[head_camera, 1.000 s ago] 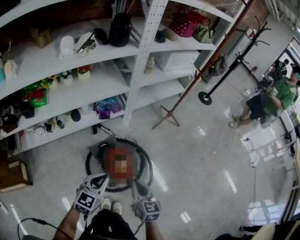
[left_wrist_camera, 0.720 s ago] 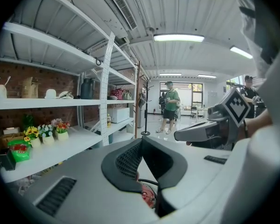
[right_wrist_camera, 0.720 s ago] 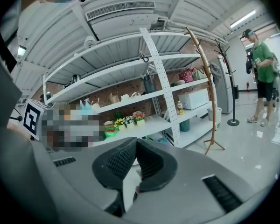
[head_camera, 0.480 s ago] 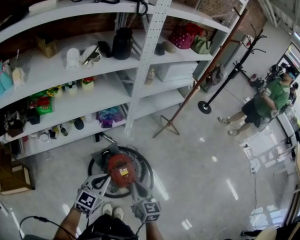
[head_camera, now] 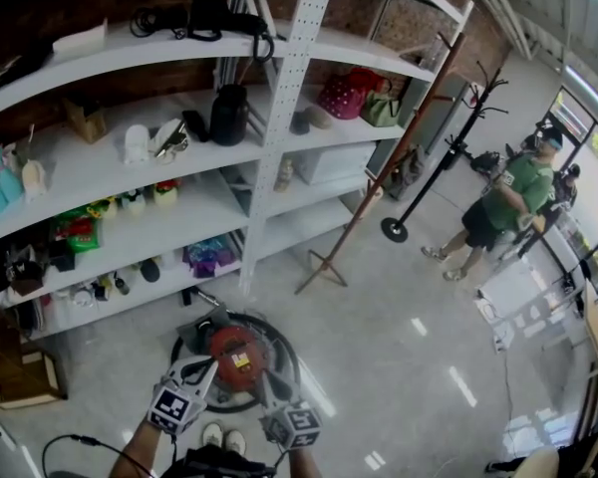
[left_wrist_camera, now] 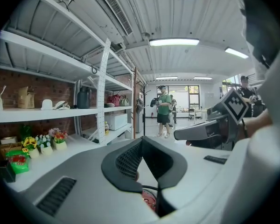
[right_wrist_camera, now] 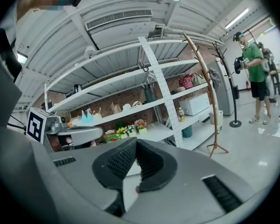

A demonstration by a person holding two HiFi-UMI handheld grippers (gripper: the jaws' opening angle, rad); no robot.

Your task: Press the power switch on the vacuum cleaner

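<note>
The vacuum cleaner is a round red canister on the floor, ringed by its black hose. It sits just ahead of the person's white shoes. My left gripper hangs over its near left edge, jaws shut on nothing. My right gripper hangs over its near right edge, also shut and empty. In the left gripper view the left gripper has its pads meeting at the tip, a bit of the red vacuum cleaner shows below them, and the right gripper lies alongside. The power switch cannot be made out.
White shelving full of small goods stands behind the vacuum. A wooden pole stand and a black coat stand stand to the right. A person in green stands far right. A wooden crate and a floor cable lie left.
Both grippers stay shut over the vacuum's near side. The head view has tipped up to show more shelving. The person in green has stepped nearer the coat stand.
</note>
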